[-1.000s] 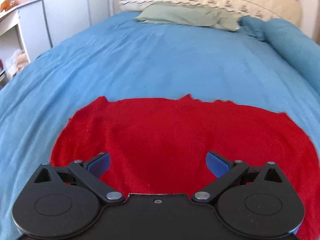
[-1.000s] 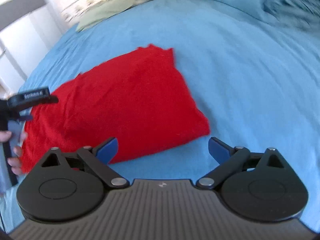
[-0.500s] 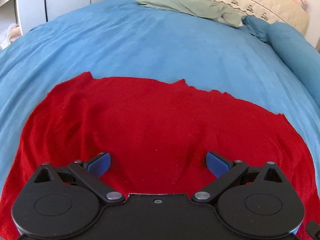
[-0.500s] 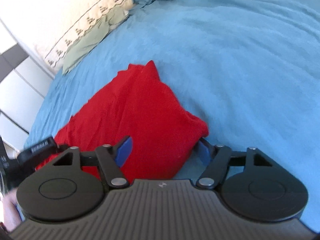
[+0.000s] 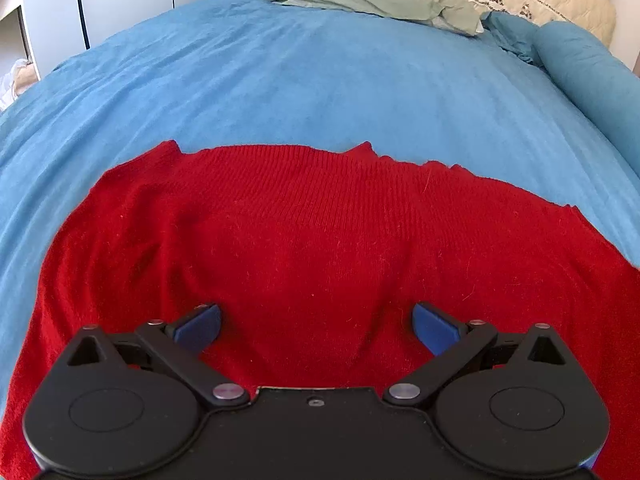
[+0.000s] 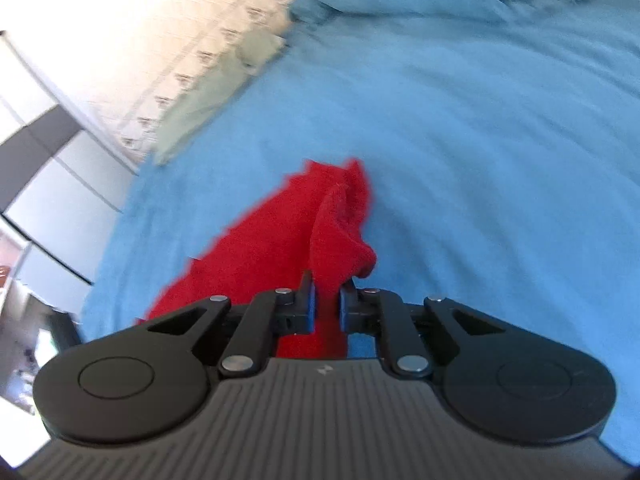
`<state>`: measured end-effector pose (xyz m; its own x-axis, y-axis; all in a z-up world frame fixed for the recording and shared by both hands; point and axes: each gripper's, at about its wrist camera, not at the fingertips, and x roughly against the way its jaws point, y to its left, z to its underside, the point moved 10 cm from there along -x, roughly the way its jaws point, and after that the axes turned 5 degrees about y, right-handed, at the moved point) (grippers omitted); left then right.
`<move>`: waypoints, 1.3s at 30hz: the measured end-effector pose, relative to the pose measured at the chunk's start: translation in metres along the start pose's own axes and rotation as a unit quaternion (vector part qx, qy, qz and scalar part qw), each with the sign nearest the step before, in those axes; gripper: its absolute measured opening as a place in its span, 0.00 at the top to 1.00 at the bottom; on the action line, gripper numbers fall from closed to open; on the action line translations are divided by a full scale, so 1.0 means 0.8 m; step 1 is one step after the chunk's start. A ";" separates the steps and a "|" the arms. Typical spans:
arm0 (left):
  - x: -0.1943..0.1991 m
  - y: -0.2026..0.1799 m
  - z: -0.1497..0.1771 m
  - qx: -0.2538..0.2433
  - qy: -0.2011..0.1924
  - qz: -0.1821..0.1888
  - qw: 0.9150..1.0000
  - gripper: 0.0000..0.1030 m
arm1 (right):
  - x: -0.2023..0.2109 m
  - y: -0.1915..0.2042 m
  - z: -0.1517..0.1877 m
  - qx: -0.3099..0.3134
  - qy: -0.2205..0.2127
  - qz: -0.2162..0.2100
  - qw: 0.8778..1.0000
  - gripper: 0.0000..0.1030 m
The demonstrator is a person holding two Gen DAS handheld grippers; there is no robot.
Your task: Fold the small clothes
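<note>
Fold's barely starting: right gripper (image 6: 327, 304) is pinching the red knit sweater's (image 5: 320, 248) edge while left gripper (image 5: 316, 320) is hovering, jaws spread wide.

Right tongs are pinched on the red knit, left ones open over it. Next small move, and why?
Probably carry the right tongs, shut on a bunched corner of the red sweater, up and across the garment to lay a fold. The left tongs sit open above the flat cloth, holding nothing, so lowering them to pin it may help.

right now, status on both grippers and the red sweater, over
Left gripper open over red sweater. Right gripper shut on sweater edge, lifting it. Blue bedspread around it, nothing in the way.
</note>
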<state>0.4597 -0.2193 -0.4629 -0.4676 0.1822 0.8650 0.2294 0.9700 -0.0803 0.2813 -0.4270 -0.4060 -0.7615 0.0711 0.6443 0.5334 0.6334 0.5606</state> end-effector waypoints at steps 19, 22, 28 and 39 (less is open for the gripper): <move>0.113 0.278 0.091 0.152 0.027 -0.024 0.988 0.00 | -0.099 0.321 0.195 0.306 0.231 -0.258 0.887 0.81; 0.118 0.292 0.105 0.149 0.023 -0.030 0.988 0.00 | -0.128 0.298 0.241 0.337 0.274 -0.230 0.871 0.81; 0.141 0.280 0.101 0.118 -0.001 -0.009 0.993 0.00 | -0.131 0.304 0.231 0.348 0.288 -0.230 0.862 0.35; 0.137 0.187 0.066 0.053 0.012 0.095 0.994 0.21 | -0.185 0.371 0.086 0.368 0.217 -0.107 0.898 0.19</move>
<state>0.3981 -0.0455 -0.4065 -0.4042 0.3619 0.8400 0.2196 0.9299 -0.2949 0.5270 -0.1966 -0.3710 -0.5170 -0.3179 0.7947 -0.1164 0.9460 0.3026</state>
